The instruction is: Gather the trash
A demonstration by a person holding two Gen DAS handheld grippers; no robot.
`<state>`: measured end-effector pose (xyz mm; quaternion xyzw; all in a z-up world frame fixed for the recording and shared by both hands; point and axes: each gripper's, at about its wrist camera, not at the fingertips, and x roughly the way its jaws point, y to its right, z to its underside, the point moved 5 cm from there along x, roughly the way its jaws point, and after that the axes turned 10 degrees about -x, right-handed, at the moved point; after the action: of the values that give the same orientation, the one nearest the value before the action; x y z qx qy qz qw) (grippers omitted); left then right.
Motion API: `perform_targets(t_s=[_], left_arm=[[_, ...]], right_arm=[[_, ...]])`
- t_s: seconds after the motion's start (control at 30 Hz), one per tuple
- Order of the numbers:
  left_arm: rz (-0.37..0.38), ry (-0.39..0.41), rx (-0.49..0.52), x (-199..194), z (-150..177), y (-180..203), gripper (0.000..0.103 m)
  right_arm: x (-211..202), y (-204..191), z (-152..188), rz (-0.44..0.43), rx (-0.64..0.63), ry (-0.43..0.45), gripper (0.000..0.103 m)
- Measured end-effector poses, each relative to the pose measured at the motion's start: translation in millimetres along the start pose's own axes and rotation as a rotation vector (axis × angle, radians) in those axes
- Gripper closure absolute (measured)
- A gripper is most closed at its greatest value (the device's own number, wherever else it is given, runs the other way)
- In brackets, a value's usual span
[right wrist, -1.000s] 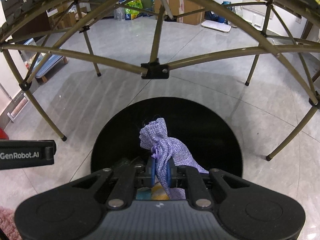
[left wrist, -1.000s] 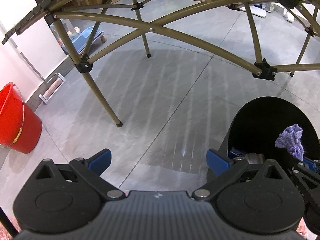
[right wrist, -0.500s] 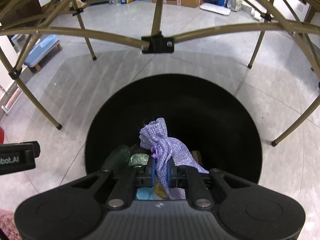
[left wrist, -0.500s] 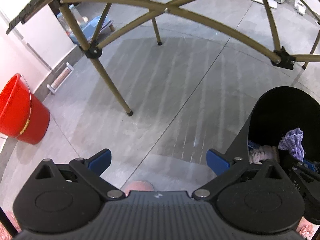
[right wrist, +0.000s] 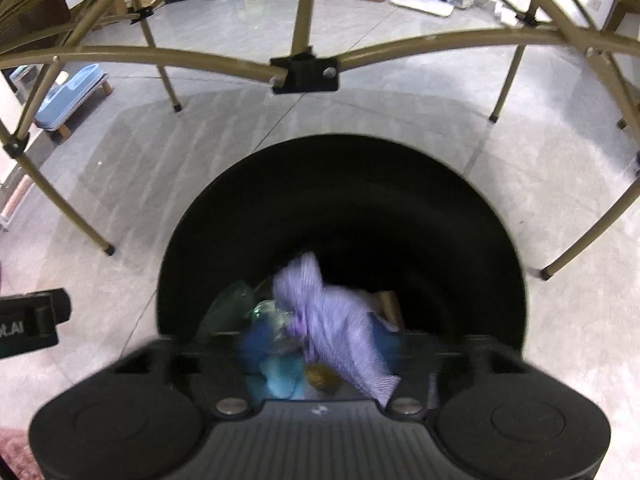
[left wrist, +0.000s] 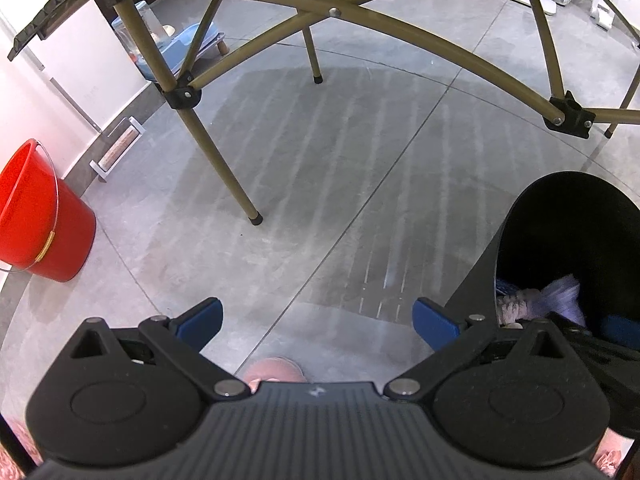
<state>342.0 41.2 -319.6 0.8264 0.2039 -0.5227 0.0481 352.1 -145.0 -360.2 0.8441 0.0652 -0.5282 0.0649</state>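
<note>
Now the purple cloth (right wrist: 332, 328) hangs blurred between the just-opened right claw (right wrist: 320, 354), over the black bin (right wrist: 340, 184)

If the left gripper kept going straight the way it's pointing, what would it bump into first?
Probably just the bare grey floor. The left gripper has its jaws open and empty, pointing down at tiles. The black bin sits off to its right, the table leg farther ahead.

Only "ot.AI" reads, on the left gripper (right wrist: 28, 322) at the frame edge.
</note>
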Motion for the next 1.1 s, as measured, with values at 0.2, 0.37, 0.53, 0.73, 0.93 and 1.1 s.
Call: perform_targets(t_s=[0.2, 0.37, 0.53, 0.73, 0.93, 1.1], left_arm=[[0.000, -0.015, -0.010, 2, -1, -1, 0.000], [0.001, -0.013, -0.011, 2, 0, -1, 0.000], [0.008, -0.011, -0.010, 1, 0, 0, 0.000], [0.050, 0.002, -0.029, -9, -3, 0, 0.000], [0.116, 0.069, -0.054, -41, -4, -7, 0.000], [0.183, 0.106, -0.049, -80, 1, -12, 0.000]], right_arm=[[-3, 0, -2, 0.017, -0.008, 0.008, 0.002], [0, 2, -2, 0.014, 0.003, -0.010, 0.001], [-2, 3, -2, 0.024, 0.006, -0.004, 0.000], [-14, 10, 0, 0.015, 0.007, 0.013, 0.000], [-48, 20, 8, 0.012, -0.003, 0.043, 0.000], [-94, 33, 15, 0.005, 0.015, 0.083, 0.000]])
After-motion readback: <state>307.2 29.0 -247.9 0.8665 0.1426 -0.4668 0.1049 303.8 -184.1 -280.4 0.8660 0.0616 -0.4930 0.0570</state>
